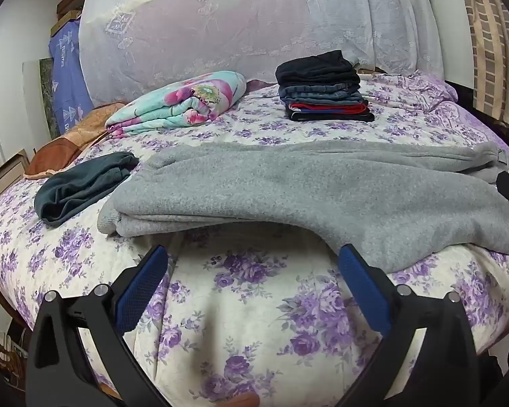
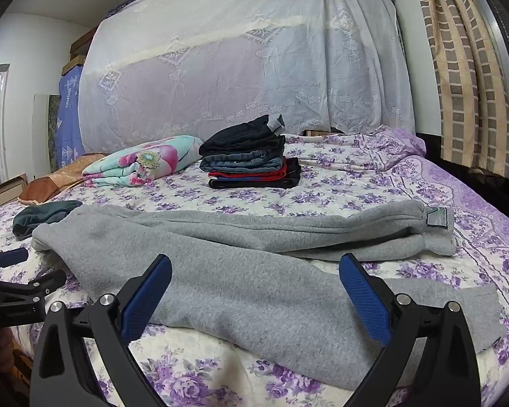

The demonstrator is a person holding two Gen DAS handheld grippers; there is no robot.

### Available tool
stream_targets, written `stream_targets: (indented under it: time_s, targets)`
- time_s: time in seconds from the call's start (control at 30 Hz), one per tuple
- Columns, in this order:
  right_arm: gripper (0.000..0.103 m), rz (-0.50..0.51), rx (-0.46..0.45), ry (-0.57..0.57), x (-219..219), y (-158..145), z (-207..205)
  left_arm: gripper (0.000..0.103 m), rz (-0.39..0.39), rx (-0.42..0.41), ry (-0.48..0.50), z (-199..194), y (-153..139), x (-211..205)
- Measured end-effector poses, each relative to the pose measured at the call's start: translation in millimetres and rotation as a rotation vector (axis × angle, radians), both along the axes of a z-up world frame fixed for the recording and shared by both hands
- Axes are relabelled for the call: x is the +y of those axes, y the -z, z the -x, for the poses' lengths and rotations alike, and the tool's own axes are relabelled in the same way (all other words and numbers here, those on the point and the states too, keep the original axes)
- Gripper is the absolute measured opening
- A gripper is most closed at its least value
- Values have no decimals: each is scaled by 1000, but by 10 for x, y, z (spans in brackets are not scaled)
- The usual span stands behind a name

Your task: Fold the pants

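Grey fleece pants (image 1: 288,186) lie across the flowered bedspread (image 1: 254,322), waistband to the left and cuffs to the right. In the right wrist view the two legs of the pants (image 2: 241,281) part in a V: the far leg ends at a labelled cuff (image 2: 437,230), the near leg at a cuff (image 2: 471,312). My left gripper (image 1: 254,261) hangs open just short of the pants' near edge, nothing between its blue pads. My right gripper (image 2: 254,271) stands open over the near leg without gripping it. The left gripper (image 2: 40,266) also shows near the waistband.
A stack of folded clothes (image 2: 251,159) sits at the back of the bed, with a folded floral blanket (image 2: 142,161) to its left. A dark teal garment (image 1: 85,183) lies left of the waistband, an orange pillow (image 1: 71,139) behind it. Curtains (image 2: 465,78) hang at right.
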State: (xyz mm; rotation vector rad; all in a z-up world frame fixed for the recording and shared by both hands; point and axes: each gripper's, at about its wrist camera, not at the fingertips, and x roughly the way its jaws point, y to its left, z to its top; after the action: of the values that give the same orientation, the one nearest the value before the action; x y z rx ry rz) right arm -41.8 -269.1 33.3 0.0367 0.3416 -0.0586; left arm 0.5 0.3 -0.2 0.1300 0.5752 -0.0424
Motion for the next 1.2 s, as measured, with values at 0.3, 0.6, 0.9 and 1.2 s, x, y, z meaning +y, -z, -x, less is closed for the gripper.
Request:
stream_targets:
  time_s: [0.3, 0.6, 0.9, 1.2]
  targets:
    - [99, 1, 1, -2, 1, 3, -10, 98, 3, -1, 4, -4, 2, -9]
    - [99, -4, 5, -1, -20, -4, -22, 98, 7, 0, 3, 2, 2, -2]
    - [99, -6, 8, 0, -3, 8, -39, 98, 12, 2, 2, 34, 66, -22]
    - [99, -7, 12, -2, -14, 37, -31, 98, 18, 8, 3, 17, 93, 17]
